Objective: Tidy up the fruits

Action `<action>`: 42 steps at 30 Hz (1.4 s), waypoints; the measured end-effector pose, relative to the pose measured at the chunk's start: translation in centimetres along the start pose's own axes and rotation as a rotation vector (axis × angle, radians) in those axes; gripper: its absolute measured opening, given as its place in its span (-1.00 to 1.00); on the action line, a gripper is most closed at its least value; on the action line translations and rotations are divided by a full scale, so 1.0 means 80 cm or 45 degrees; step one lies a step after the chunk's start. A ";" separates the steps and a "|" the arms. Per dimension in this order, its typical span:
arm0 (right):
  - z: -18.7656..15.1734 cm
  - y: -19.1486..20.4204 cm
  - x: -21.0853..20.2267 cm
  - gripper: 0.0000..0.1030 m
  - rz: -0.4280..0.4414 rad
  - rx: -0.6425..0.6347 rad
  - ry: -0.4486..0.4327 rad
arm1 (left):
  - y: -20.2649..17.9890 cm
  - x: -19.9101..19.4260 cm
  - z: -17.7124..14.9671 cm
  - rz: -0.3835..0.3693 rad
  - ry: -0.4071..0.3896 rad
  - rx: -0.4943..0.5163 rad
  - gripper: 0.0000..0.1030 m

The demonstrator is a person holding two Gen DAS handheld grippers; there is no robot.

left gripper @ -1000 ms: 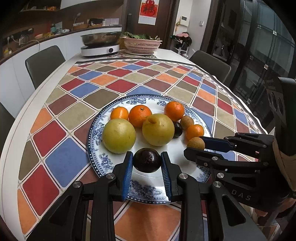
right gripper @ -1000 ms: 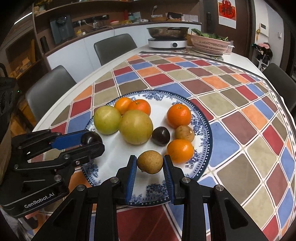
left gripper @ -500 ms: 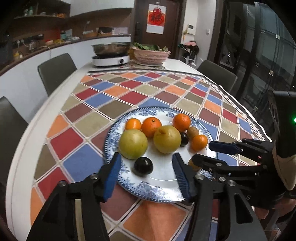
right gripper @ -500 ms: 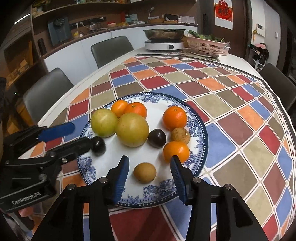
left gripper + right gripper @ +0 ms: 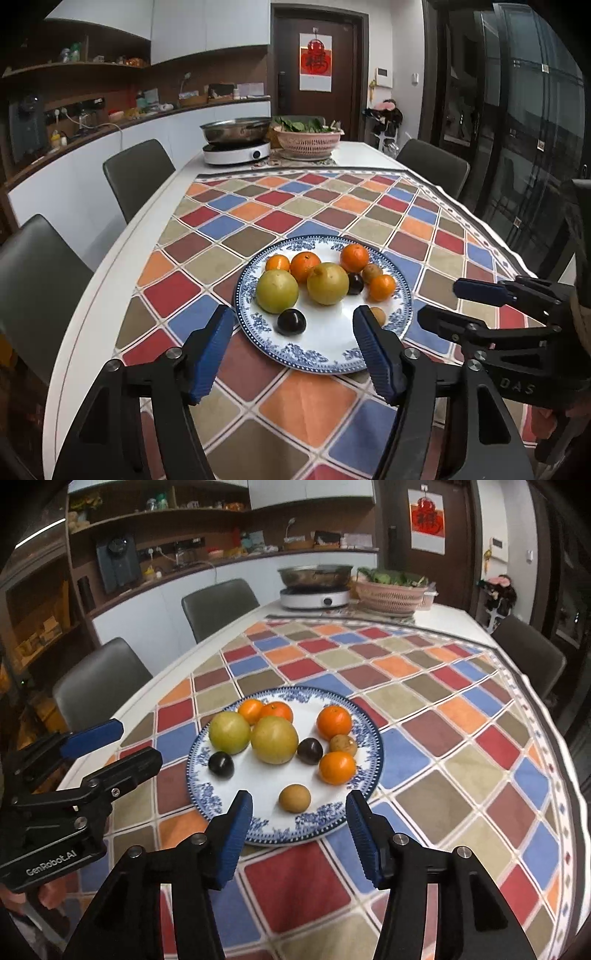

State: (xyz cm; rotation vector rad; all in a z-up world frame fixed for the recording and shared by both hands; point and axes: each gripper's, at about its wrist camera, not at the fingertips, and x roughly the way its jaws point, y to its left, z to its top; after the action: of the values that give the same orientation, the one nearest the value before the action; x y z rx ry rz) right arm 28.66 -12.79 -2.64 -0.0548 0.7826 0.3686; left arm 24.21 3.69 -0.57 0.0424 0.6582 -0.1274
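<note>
A blue-patterned plate (image 5: pixel 332 360) (image 5: pixel 365 738) on the checked tablecloth carries several fruits: two yellow-green ones, several oranges, two dark plums and two small brown ones. One dark plum (image 5: pixel 291 322) (image 5: pixel 221 764) lies loose near the plate's front. My left gripper (image 5: pixel 293 347) (image 5: pixel 122 744) hangs above and short of it, jaws opening, nothing between them. A brown fruit (image 5: pixel 294 798) (image 5: pixel 378 315) lies loose at the plate's near side. My right gripper (image 5: pixel 297 829) (image 5: pixel 447 304) is drawn back from it, jaws opening and empty.
At the table's far end stand an induction cooker with a steel pan (image 5: pixel 236 142) (image 5: pixel 316 587) and a pink basket of greens (image 5: pixel 308 138) (image 5: pixel 393 592). Grey chairs (image 5: pixel 138 177) (image 5: pixel 218 607) line both sides. The tablecloth's right edge (image 5: pixel 565 794) curves away.
Both grippers opened and let go: the left released the dark plum, the right the brown fruit. Both pulled back and up from the plate, and the fruits stayed where they lay.
</note>
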 end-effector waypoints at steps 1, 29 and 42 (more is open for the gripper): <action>-0.002 0.002 -0.009 0.15 -0.007 -0.002 -0.013 | -0.002 -0.006 -0.001 0.002 -0.006 -0.001 0.31; -0.087 0.018 -0.179 0.44 -0.119 0.014 -0.241 | -0.055 -0.159 -0.055 0.064 -0.165 0.002 0.78; -0.103 0.020 -0.200 0.44 -0.127 0.020 -0.268 | -0.061 -0.174 -0.070 0.055 -0.158 -0.014 0.98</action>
State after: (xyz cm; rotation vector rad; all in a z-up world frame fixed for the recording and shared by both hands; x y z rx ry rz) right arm 12.18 -17.69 2.79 -0.0394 0.5722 0.2685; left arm 9.24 0.73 3.57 0.0378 0.5336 -0.0836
